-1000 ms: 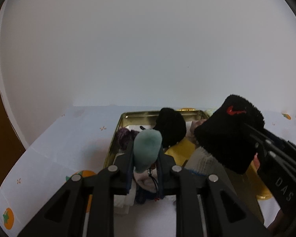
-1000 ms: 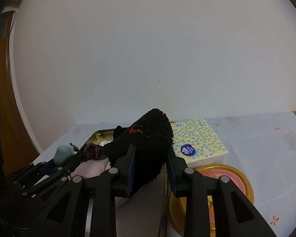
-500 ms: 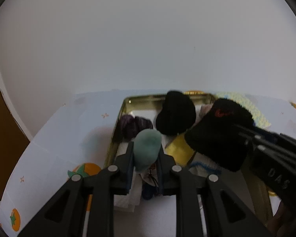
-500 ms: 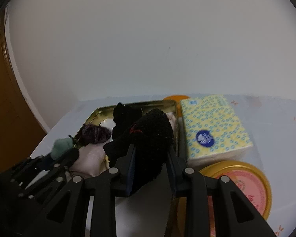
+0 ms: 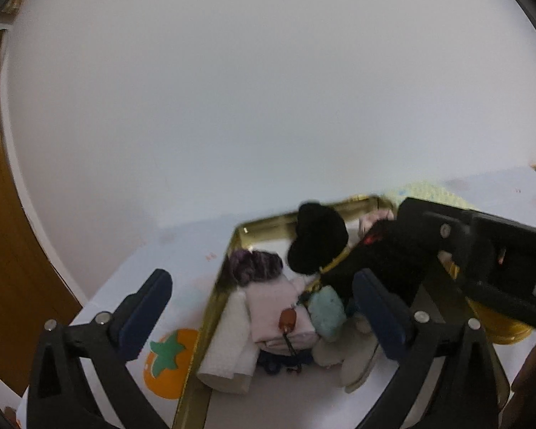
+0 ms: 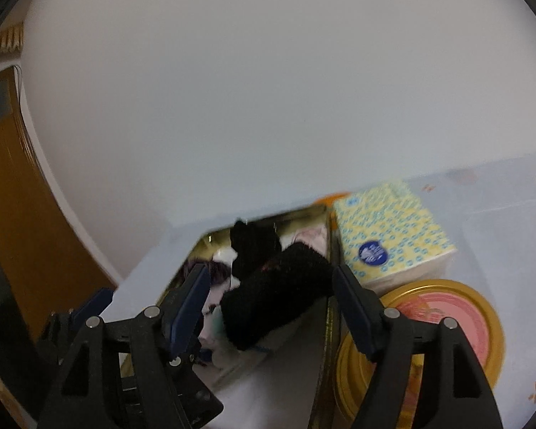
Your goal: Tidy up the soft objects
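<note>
Right wrist view: black wristband [image 6: 278, 296] hides much of gold tin [image 6: 327, 325].

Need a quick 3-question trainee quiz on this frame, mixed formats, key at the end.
1. True or false: the left gripper is shut on the teal soft piece.
2. Multiple choice: what stands just outside the gold tin, beside its wall? A) a glass bottle B) a yellow patterned tissue pack C) a wooden spoon
3. Fill in: the black wristband lies between the open fingers of the right gripper, inside the ____.

Key: 1 false, both grippers are open and the teal piece lies in the tin; 2 B; 3 tin.
</note>
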